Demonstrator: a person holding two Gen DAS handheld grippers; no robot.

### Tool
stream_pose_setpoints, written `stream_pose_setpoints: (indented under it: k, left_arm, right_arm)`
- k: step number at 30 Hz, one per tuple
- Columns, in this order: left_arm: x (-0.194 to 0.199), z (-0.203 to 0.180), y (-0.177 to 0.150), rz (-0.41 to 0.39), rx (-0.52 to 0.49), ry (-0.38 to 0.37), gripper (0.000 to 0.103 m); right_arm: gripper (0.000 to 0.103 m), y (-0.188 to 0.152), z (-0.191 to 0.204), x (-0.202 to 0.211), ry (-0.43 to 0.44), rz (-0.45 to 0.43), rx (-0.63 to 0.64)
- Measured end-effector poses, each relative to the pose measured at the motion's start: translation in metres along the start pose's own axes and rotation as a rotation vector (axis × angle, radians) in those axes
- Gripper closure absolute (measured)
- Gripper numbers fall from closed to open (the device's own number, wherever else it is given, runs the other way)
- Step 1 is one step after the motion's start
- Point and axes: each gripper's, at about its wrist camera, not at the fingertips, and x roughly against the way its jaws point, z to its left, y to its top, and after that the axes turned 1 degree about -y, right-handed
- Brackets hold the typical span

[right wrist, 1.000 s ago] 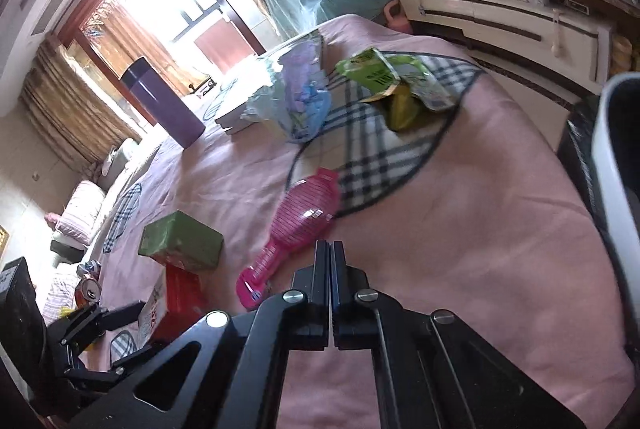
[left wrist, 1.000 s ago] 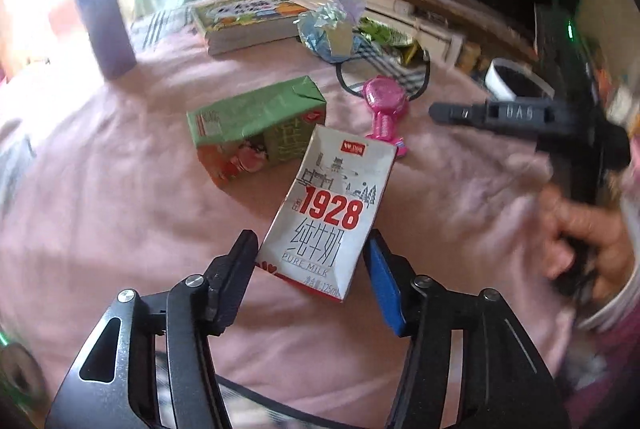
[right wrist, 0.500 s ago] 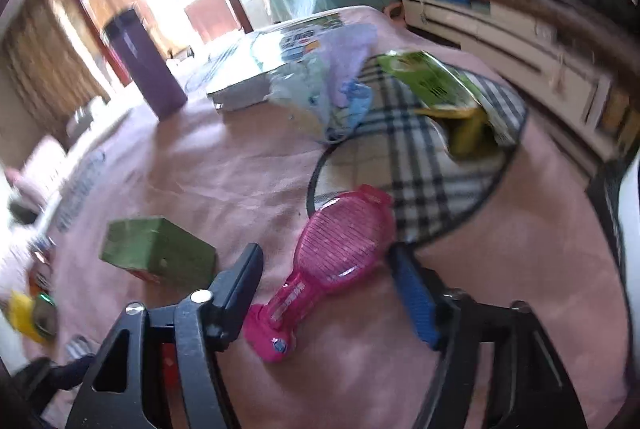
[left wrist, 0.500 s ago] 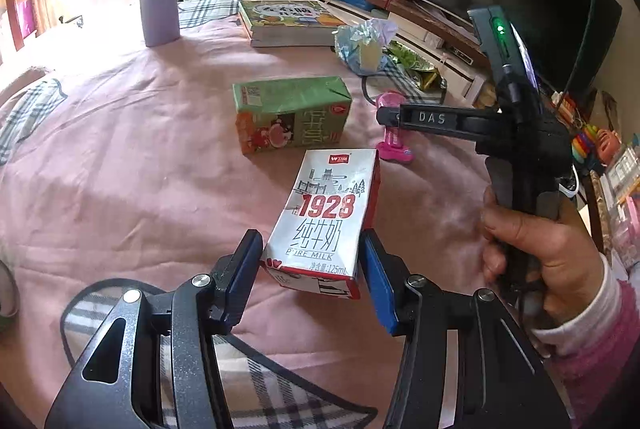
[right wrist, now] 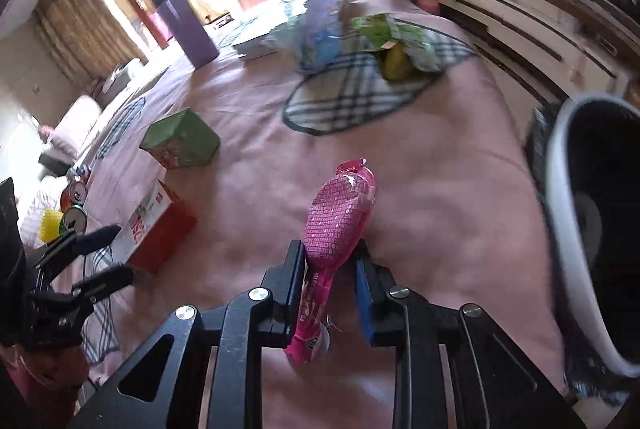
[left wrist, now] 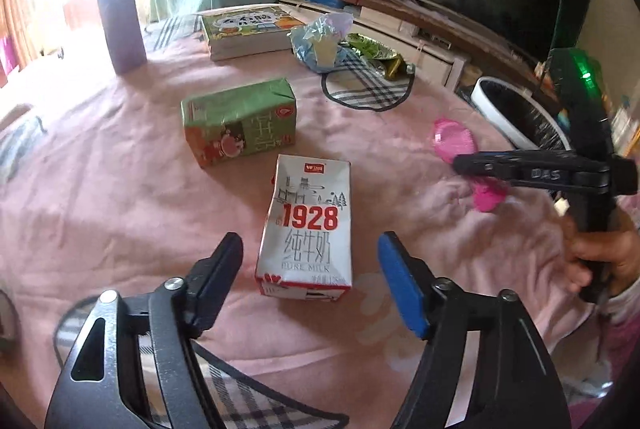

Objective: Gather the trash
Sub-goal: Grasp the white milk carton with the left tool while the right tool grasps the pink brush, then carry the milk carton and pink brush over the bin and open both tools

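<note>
Since the frame half a second earlier, we find the left gripper (left wrist: 310,265) released: its jaws have just been opening, and the white milk carton (left wrist: 308,225) that sat squeezed between the pads now lies flat on the pink tablecloth (left wrist: 120,197) at lower centre of the left wrist view, in the gap but clear of both fingers. Over the same interval the right gripper (right wrist: 330,269) has been closing, and the pink wrapper (right wrist: 336,225), previously lying on the cloth between spread fingers, is now grasped. In the right wrist view, lower centre, we record both pads pressing on its narrow lower part, its wider end standing up and away from the camera.

We note the green carton (left wrist: 240,121) lying on its side just above and left of the milk carton, apart from it. At upper centre of the left wrist view a blue plastic bag (left wrist: 320,41) and green snack packets (left wrist: 372,53) rest on a plaid mat (left wrist: 368,89). A white-rimmed bin (right wrist: 592,221) with a dark interior occupies the right edge of the right wrist view, beside the table. A purple tumbler (left wrist: 120,13) stands upright at upper left.
</note>
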Motion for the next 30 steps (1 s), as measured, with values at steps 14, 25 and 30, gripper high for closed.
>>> stream_pose_setpoints:
  k: [14, 25, 30]
  left_arm:
    - [-0.016, -0.007, 0.0, 0.006, 0.065, -0.021, 0.057]
    - [-0.018, -0.085, 0.026, -0.019, -0.009, -0.135, 0.057]
    - [-0.023, -0.124, 0.039, -0.019, -0.06, -0.177, 0.057]
  right_arm:
    - [0.078, -0.019, 0.009, 0.018, -0.045, -0.157, -0.01]
    - [0.078, -0.039, -0.038, 0.091, -0.034, -0.271, -0.127]
    - [0.079, -0.048, -0.067, 0.116, -0.083, -0.307, -0.173]
